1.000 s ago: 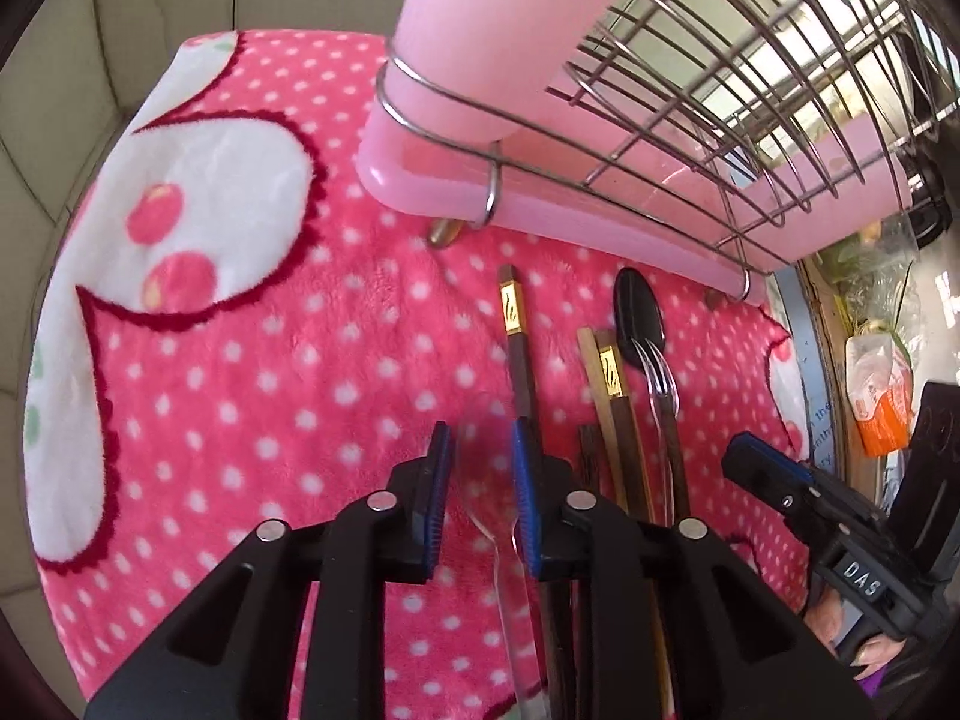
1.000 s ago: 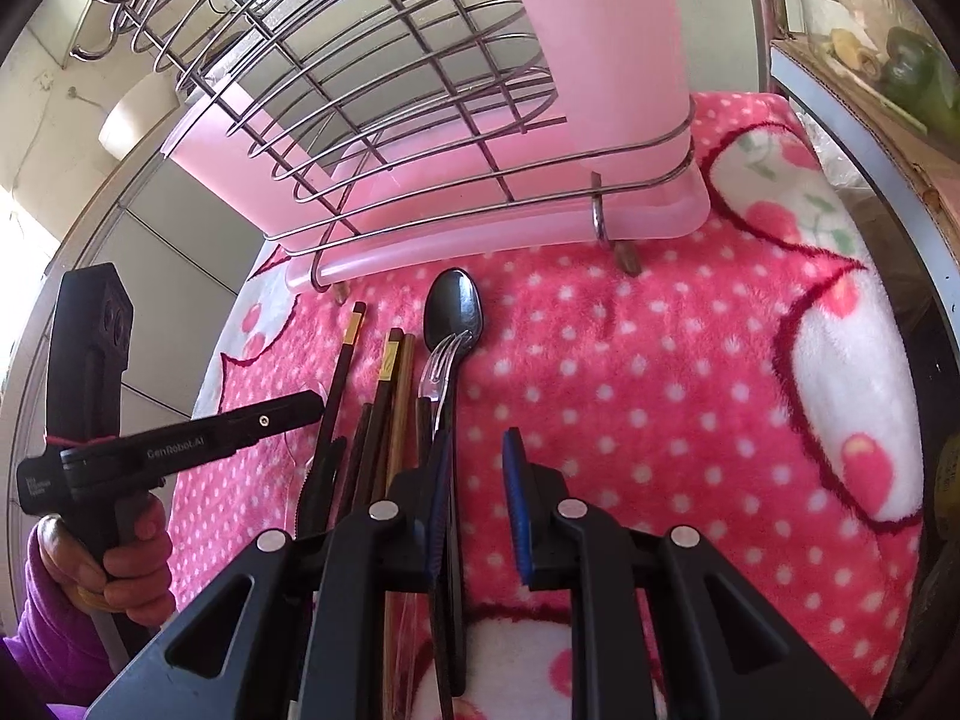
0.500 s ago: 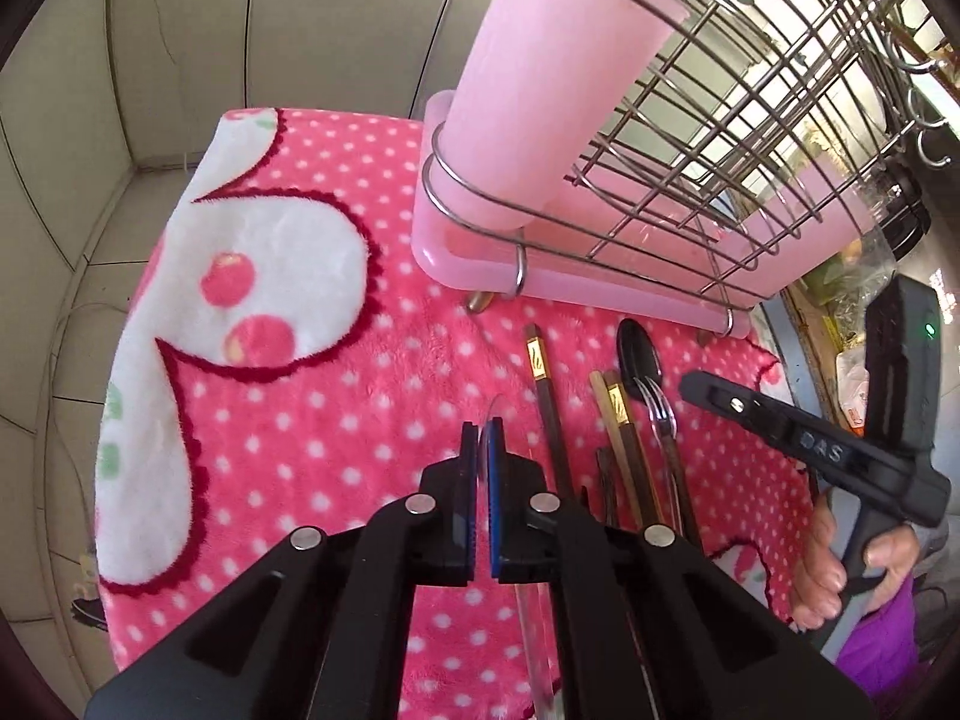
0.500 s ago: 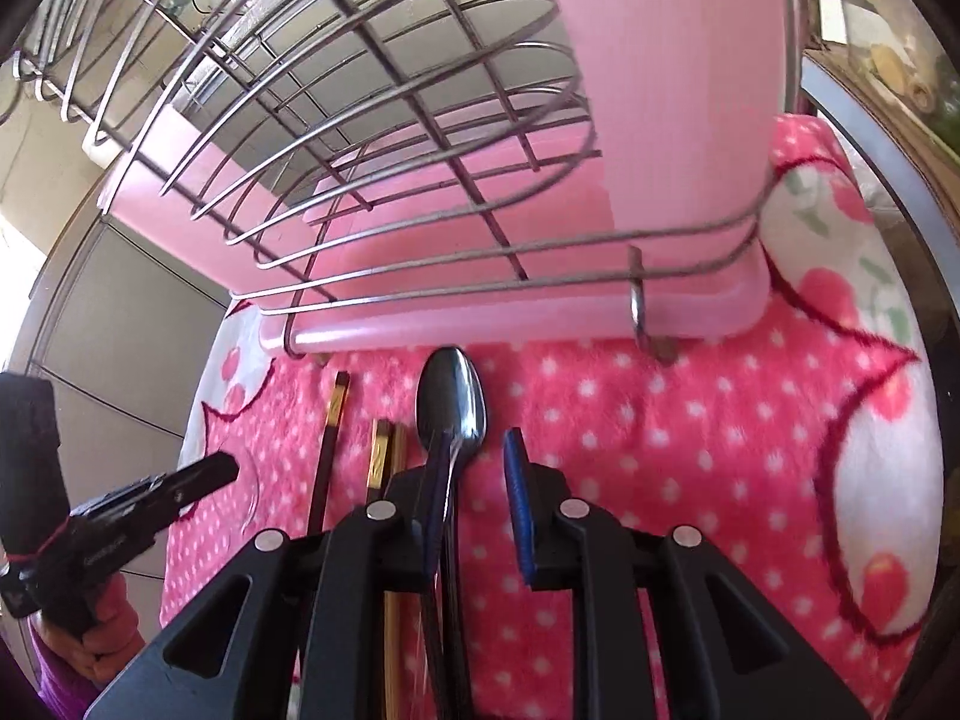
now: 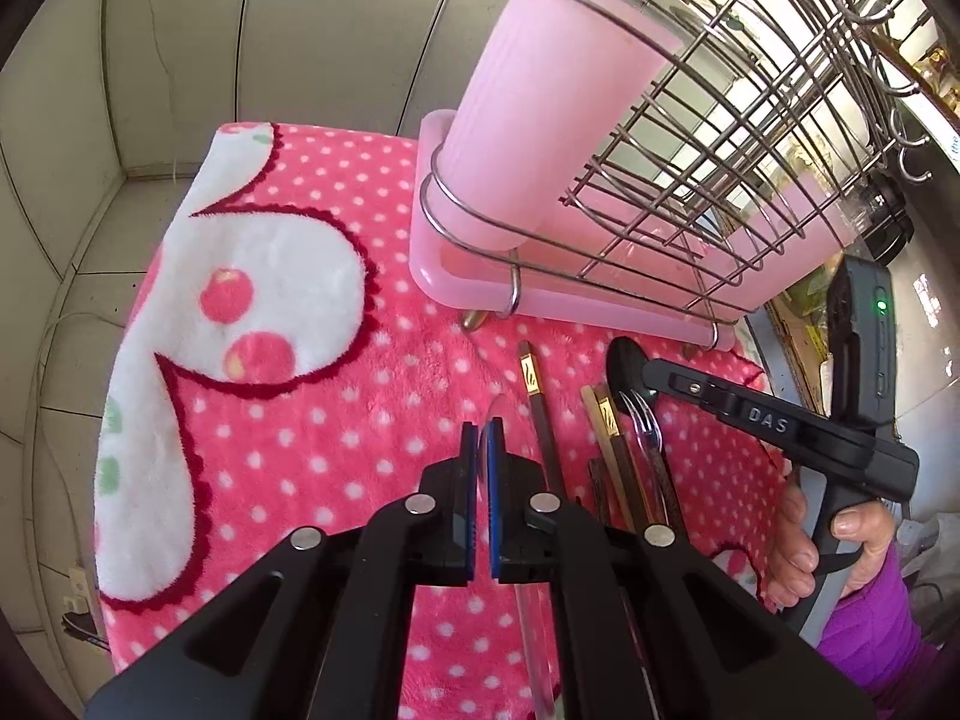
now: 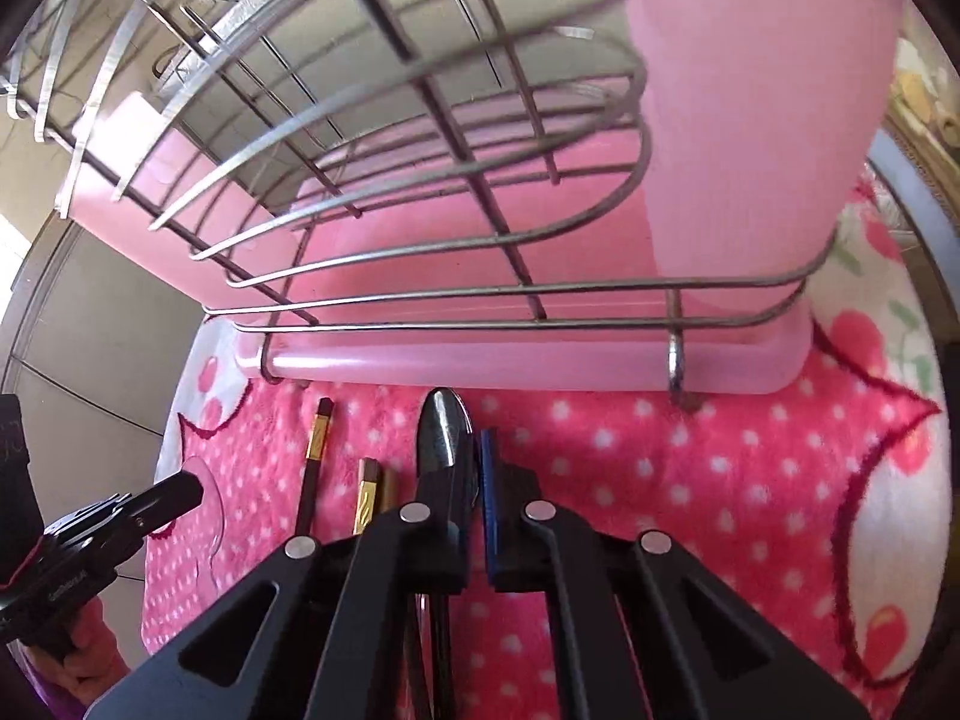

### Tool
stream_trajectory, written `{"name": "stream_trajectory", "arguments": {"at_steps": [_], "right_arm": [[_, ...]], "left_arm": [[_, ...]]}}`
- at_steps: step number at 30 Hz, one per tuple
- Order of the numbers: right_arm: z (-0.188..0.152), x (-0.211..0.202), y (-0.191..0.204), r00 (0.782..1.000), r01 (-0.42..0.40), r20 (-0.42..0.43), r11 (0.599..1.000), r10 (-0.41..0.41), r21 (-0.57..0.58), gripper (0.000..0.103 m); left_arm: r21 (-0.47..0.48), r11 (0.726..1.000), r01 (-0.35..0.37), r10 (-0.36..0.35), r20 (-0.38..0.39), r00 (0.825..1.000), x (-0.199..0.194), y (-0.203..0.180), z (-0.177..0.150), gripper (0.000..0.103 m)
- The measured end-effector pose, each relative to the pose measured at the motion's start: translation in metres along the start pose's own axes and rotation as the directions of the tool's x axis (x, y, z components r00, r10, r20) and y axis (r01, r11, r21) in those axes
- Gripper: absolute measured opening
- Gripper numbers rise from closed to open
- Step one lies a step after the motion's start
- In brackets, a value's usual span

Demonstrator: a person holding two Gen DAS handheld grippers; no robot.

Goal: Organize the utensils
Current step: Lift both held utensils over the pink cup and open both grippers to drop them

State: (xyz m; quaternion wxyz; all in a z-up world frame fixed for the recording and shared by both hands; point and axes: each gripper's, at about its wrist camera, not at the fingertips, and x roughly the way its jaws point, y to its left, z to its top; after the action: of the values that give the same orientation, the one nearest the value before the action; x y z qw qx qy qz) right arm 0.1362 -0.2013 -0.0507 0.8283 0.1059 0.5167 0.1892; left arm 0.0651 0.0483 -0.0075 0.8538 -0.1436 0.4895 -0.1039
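I'm clamping my left gripper (image 5: 481, 444) on the clear spoon (image 5: 495, 414), lifted, while my right gripper (image 6: 474, 480), nearly shut, is straddling the black spoon (image 6: 441, 432), lying lengthwise toward the rack (image 6: 480, 300).

clear spoon (image 5: 491, 420) handle and black spoon (image 6: 443, 441) handle behind the tongs, chopstick (image 5: 543, 414) ends likewise
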Motion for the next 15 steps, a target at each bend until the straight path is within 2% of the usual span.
{"name": "stream_trajectory", "arguments": {"at_steps": [4, 8, 11, 12, 15], "right_arm": [[-0.008, -0.02, 0.007, 0.998, 0.034, 0.049, 0.999, -0.033, -0.005, 0.001], [-0.019, -0.047, 0.011, 0.985, 0.132, 0.112, 0.991, -0.129, -0.021, 0.001], [-0.024, -0.069, 0.006, 0.975, 0.151, 0.164, 0.988, -0.147, -0.011, 0.001], [-0.026, -0.075, 0.005, 0.97, 0.161, 0.185, 0.987, -0.157, -0.009, 0.001], [-0.032, -0.104, 0.007, 0.932, 0.208, 0.308, 0.978, -0.194, -0.014, 0.001]], "left_arm": [[0.004, 1.0, 0.0, 0.0, 0.017, 1.0, -0.006, -0.004, 0.0, 0.002], [0.022, 1.0, -0.009, 0.008, 0.038, 0.999, -0.012, -0.008, -0.001, 0.002], [0.026, 1.0, -0.003, 0.001, 0.059, 0.998, -0.019, -0.01, 0.0, 0.002], [0.028, 1.0, -0.001, -0.001, 0.067, 0.998, -0.021, -0.011, 0.0, 0.002], [0.037, 0.999, 0.004, -0.008, 0.099, 0.995, -0.03, -0.014, 0.001, 0.002]]}}
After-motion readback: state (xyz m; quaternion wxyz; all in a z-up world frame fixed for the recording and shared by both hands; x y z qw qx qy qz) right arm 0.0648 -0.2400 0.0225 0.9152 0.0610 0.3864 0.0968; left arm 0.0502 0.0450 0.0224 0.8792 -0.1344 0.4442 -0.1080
